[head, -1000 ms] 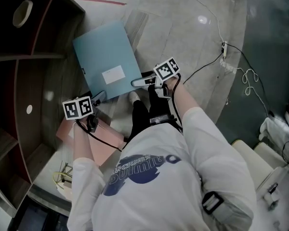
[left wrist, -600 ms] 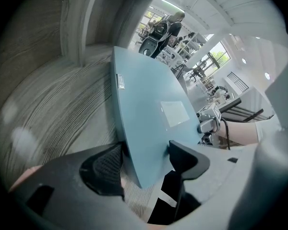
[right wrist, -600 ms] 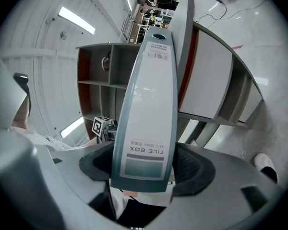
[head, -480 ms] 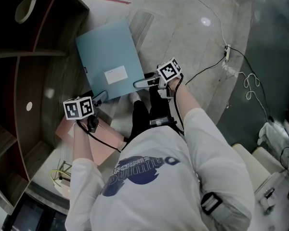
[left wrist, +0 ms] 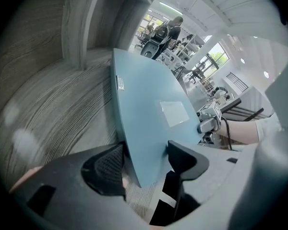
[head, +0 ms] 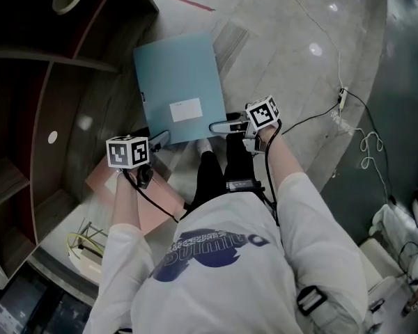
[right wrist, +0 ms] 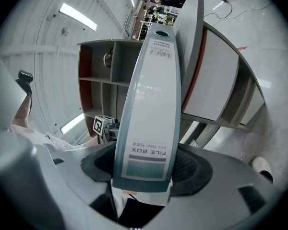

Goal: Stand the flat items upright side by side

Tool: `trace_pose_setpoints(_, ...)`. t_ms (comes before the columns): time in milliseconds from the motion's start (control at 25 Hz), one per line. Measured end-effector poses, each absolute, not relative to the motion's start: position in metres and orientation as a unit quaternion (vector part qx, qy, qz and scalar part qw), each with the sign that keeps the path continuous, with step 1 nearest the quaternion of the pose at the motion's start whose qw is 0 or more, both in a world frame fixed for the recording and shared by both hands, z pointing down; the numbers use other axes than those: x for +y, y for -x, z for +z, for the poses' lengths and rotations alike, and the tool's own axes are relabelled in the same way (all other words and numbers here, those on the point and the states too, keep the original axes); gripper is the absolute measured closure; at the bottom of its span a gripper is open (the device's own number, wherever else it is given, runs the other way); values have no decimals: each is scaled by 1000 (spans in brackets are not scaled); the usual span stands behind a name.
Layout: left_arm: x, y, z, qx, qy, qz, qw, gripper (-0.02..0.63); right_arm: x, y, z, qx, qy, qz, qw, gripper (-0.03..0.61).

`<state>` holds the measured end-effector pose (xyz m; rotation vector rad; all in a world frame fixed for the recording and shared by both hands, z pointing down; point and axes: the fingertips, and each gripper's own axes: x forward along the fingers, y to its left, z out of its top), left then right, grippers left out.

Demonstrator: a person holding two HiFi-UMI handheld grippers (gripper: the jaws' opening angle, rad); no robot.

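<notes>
Two grippers on one blue file box (head: pixel 177 89), which sits just beside the open front of the dark shelf unit (head: pixel 49 103), broad labelled face toward the head camera. Can't tell if its far edge rests on the floor (head: pixel 292 47).

Left gripper (head: pixel 157 141) has the box's near corner. Its fingers (left wrist: pixel 105 169) have just been closing and are now clamped across the box's thickness, one pad on each side.

Right gripper (head: pixel 219 126) is on the same near end, at the other corner. Its fingers (right wrist: pixel 192 169) have also just been closing and now hug both sides of the spine, which is printed "FILE BOX". The spine runs straight away from the camera in the right gripper view.

One pink flat item (head: pixel 101 179) lies flat on the floor under the left hand, near the shelf unit and partly hidden by the arm.
</notes>
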<state>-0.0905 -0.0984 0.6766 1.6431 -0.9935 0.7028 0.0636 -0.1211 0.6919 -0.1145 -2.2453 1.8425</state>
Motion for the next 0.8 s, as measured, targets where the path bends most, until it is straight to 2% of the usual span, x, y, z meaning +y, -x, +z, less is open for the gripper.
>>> trace_pose_setpoints(320, -106, 91, 661, -421, -703, 290, 495, 322, -132, -61, 666, -812, 30, 570, 126, 276)
trace_pose_setpoints(800, -119, 85, 601, -418, -755, 285, 418, 327, -137, -68, 588, -893, -17, 428, 136, 278)
